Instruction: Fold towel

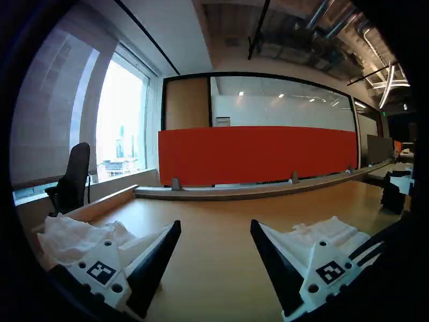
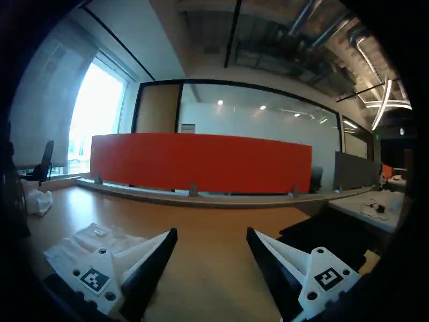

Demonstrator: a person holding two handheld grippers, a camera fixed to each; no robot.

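In the left gripper view my left gripper (image 1: 215, 228) is open above the wooden desk (image 1: 214, 268), nothing between its fingers. A crumpled white towel (image 1: 72, 236) lies behind its left finger, and a flatter white cloth (image 1: 327, 228) lies behind its right finger. In the right gripper view my right gripper (image 2: 212, 233) is open over the same desk (image 2: 214, 257). A flat white towel (image 2: 104, 236) lies on the desk behind its left finger. Another crumpled white cloth (image 2: 38, 201) sits far off at the left.
A red divider panel (image 1: 257, 155) stands along the desk's far edge. A black office chair (image 1: 72, 180) stands by the window at the left. Black items (image 1: 394, 193) sit at the desk's right; a dark mat (image 2: 327, 231) lies at the right.
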